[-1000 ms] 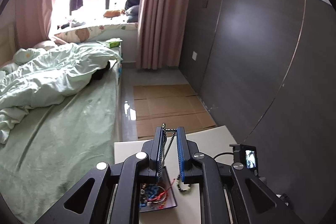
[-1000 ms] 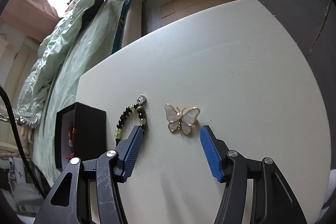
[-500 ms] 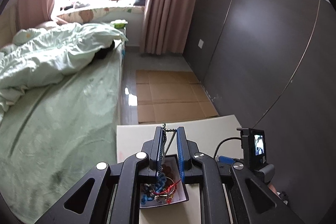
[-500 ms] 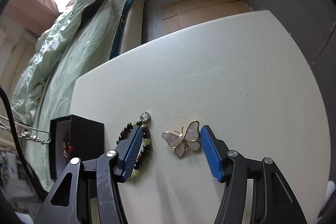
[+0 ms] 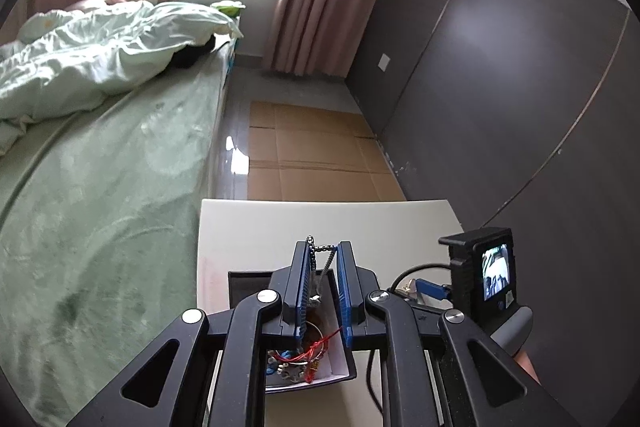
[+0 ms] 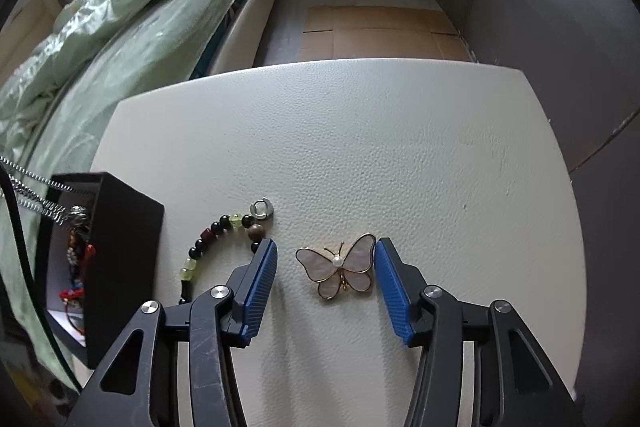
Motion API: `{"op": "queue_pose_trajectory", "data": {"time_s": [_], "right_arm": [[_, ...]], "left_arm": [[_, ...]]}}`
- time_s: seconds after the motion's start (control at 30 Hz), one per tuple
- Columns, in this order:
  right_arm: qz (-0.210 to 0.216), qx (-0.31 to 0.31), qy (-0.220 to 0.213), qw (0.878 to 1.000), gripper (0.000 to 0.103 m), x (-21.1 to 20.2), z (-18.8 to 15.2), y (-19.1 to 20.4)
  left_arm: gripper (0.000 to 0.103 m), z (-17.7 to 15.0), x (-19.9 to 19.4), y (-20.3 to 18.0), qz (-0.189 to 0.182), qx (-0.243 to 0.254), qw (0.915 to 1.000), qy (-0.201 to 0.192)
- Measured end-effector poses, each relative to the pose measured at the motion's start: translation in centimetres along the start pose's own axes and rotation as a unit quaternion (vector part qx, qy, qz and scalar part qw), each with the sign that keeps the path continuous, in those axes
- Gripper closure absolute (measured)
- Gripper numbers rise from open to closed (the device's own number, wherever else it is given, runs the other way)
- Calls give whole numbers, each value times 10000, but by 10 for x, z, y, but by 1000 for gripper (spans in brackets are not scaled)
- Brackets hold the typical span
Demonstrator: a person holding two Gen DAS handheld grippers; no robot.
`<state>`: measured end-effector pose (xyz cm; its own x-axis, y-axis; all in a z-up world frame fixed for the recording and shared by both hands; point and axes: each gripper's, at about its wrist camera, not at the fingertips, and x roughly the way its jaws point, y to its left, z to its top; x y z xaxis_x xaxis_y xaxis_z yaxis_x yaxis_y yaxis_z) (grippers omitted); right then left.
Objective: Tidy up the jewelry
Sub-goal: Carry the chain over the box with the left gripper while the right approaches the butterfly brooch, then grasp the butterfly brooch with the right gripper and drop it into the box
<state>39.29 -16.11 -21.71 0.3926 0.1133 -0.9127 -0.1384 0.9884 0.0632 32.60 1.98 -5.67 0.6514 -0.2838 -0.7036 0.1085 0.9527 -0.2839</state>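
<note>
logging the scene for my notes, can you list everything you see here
butterfly brooch: 1, pearly pink with gold rim, on table between right claw's fingers
bead bracelet: 1, black, green, brown, on table left of brooch
ring: 1, silver, by bracelet's far end
jewelry box: 1, black, table's left edge, jewelry inside
chain: 1, silver, hanging over box
table: 1, cream
bed: 1, green
cardboard: flattened, brown, floor
left claw: shut on chain
right claw: closing around brooch, not yet gripping

We see our right claw (image 6: pixel 326 259) closing around the butterfly brooch (image 6: pixel 340 269) lying flat on the surface (image 6: pixel 360 147), pads not yet touching it. A beaded bracelet (image 6: pixel 216 239) lies beside the black box (image 6: pixel 124 255).
</note>
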Motion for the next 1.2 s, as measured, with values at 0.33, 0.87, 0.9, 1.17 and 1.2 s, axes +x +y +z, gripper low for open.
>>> {"op": "queue_pose_trajectory", "data": {"time_s": [0.33, 0.87, 0.9, 1.17, 1.2], "right_arm": [[-92, -143, -302, 9994, 62, -25, 0, 6], [1645, 223, -1308, 9774, 62, -102, -11, 30], [1724, 231, -1331, 9757, 62, -103, -12, 32], [2210, 119, -1379, 9654, 62, -98, -16, 71], [2236, 115, -1388, 9647, 62, -96, -17, 74]], "left_arm": [[23, -19, 2, 21, 5, -840, 9963, -201], [4, -54, -9, 53, 371, -1474, 9873, -463], [4, -57, -9, 58, 391, -1543, 9862, -448], [3, -70, -9, 81, 505, -1840, 9812, -293], [3, -71, -8, 82, 541, -1863, 9806, -283]]}}
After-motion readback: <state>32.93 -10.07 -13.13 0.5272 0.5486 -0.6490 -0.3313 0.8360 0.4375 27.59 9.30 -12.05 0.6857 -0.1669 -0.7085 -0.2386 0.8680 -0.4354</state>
